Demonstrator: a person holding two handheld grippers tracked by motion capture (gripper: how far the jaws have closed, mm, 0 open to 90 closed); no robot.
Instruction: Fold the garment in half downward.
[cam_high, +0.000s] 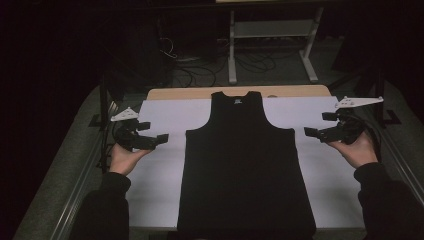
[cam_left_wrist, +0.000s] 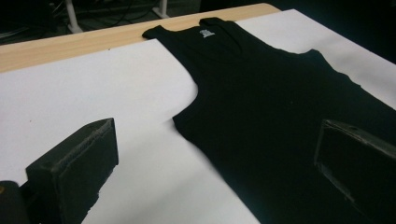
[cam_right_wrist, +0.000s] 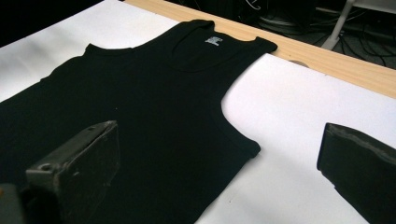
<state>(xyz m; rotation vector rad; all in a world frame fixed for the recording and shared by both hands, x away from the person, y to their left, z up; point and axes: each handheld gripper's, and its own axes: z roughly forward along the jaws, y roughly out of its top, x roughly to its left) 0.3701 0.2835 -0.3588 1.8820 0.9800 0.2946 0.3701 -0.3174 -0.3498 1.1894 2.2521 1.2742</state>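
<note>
A black sleeveless tank top (cam_high: 243, 165) lies flat and face up on a white sheet (cam_high: 160, 165), neck toward the far edge, a small white label inside the collar (cam_left_wrist: 205, 33). My left gripper (cam_high: 150, 134) hovers over the sheet just left of the shirt's armhole, jaws wide apart and nothing between them (cam_left_wrist: 210, 163). My right gripper (cam_high: 320, 129) hangs at the same height by the right armhole, also open and holding nothing (cam_right_wrist: 219, 168). The tank top (cam_right_wrist: 140, 107) spreads under its left jaw. Each gripper rests in an upturned palm.
The white sheet covers a light wooden table (cam_high: 190, 93) whose far strip shows bare. Beyond it stand a white metal stand (cam_high: 272, 35) and tangled cables (cam_high: 200, 70) on the floor. Dark frame rails (cam_high: 104, 110) flank the table on both sides.
</note>
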